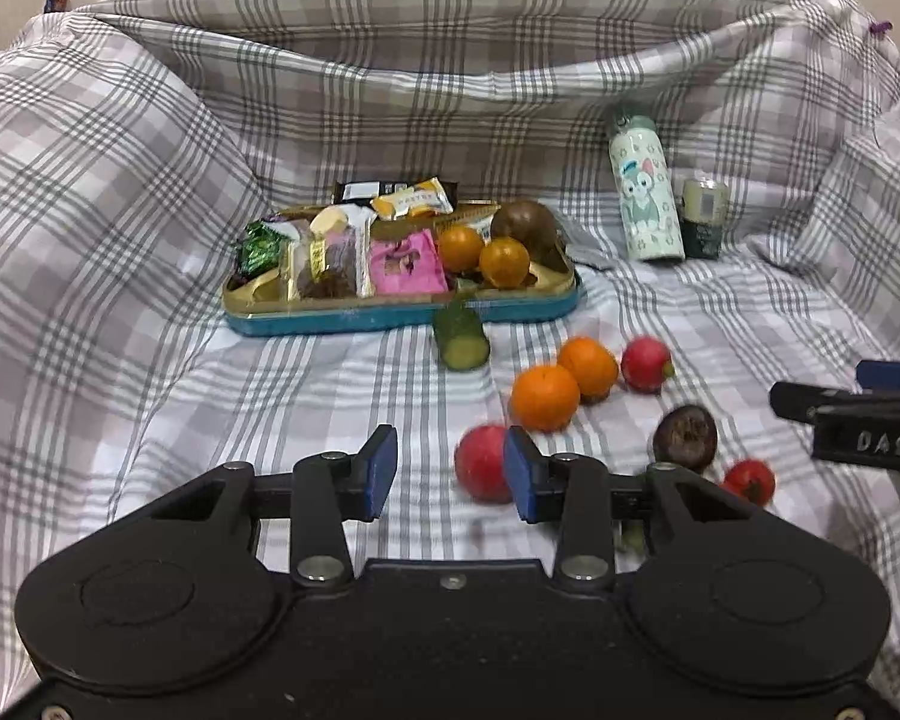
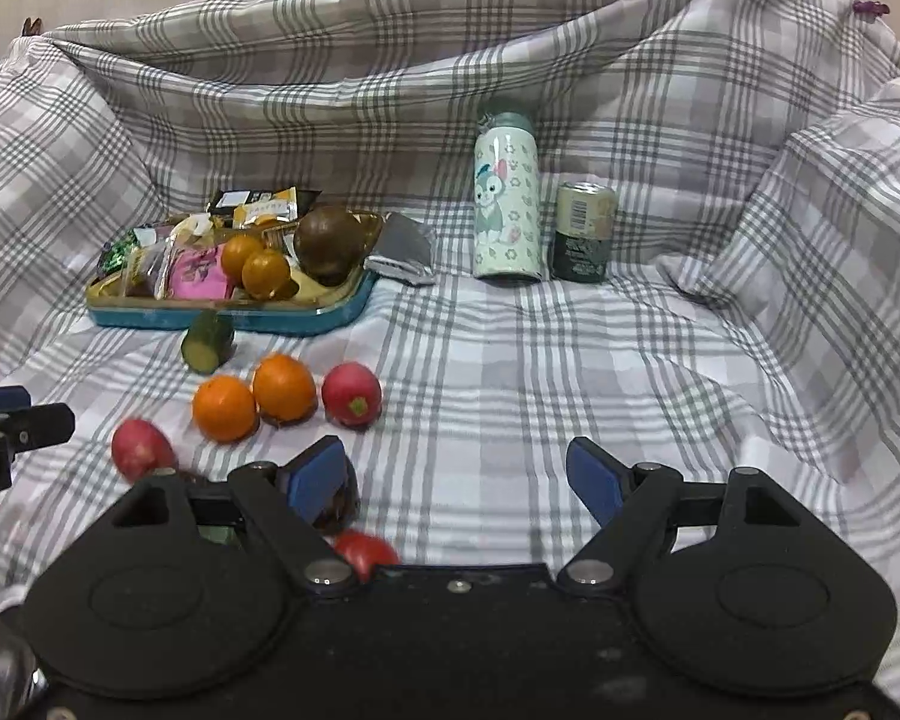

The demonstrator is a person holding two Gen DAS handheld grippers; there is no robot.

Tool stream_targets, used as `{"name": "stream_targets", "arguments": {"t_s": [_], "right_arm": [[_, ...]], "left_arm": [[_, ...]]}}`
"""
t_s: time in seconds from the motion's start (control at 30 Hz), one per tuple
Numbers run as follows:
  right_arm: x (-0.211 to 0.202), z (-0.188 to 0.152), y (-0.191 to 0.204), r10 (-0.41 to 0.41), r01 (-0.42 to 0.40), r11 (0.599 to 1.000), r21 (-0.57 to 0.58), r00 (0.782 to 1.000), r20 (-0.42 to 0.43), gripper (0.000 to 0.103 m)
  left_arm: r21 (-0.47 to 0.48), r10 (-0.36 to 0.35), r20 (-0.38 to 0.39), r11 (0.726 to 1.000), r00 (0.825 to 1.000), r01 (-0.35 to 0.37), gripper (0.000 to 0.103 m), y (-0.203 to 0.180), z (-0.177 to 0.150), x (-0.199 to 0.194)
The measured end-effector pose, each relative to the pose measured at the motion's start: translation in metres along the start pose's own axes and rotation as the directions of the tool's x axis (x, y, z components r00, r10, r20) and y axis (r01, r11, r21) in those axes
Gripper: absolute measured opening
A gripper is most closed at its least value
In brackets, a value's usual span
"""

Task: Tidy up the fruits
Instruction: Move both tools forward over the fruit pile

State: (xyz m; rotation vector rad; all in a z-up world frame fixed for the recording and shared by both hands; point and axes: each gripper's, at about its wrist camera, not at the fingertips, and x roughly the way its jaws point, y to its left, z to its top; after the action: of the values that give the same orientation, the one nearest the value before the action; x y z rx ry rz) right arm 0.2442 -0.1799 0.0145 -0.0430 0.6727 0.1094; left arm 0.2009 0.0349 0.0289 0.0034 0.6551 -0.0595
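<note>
A blue tray point(image 1: 390, 317) point(image 2: 306, 319) holds snack packets, two small oranges point(image 1: 504, 261) point(image 2: 265, 273) and a brown round fruit point(image 1: 525, 223) point(image 2: 329, 236). Loose on the checked cloth lie a cucumber piece point(image 1: 461, 341) point(image 2: 207, 343), two oranges point(image 1: 545, 397) point(image 2: 224, 408), red fruits point(image 1: 646, 363) point(image 2: 351, 393), a dark purple fruit point(image 1: 685, 437) and a small tomato point(image 1: 750, 480) point(image 2: 363, 552). My left gripper point(image 1: 450, 471) is open and empty, a red fruit point(image 1: 483, 471) point(image 2: 141, 449) just behind its right finger. My right gripper point(image 2: 457, 480) is open and empty over bare cloth.
A cartoon-printed bottle point(image 1: 645, 198) point(image 2: 506, 204) and a small green can point(image 1: 705, 217) point(image 2: 583, 231) stand at the back right. A grey foil packet point(image 2: 403, 255) lies beside the tray. The cloth rises in folds on all sides.
</note>
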Motion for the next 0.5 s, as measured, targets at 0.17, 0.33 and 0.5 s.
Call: {"name": "stream_targets", "arguments": {"t_s": [0.17,0.33,0.5], "right_arm": [[0.017,0.019,0.006,0.021,-0.021,1.000,0.012,1.000,0.014,0.083],[0.036,0.032,0.013,0.034,-0.035,0.999,0.021,0.999,0.018,0.083],[0.052,0.040,0.024,0.028,-0.026,0.999,-0.028,0.998,0.054,0.083]], "left_arm": [[0.007,-0.006,0.006,1.000,1.000,0.006,0.047,0.000,0.019,0.015],[0.017,-0.013,-0.004,1.000,1.000,0.013,0.047,-0.003,0.032,0.033],[-0.006,-0.024,-0.011,1.000,1.000,0.024,0.047,-0.003,0.044,0.053]]}}
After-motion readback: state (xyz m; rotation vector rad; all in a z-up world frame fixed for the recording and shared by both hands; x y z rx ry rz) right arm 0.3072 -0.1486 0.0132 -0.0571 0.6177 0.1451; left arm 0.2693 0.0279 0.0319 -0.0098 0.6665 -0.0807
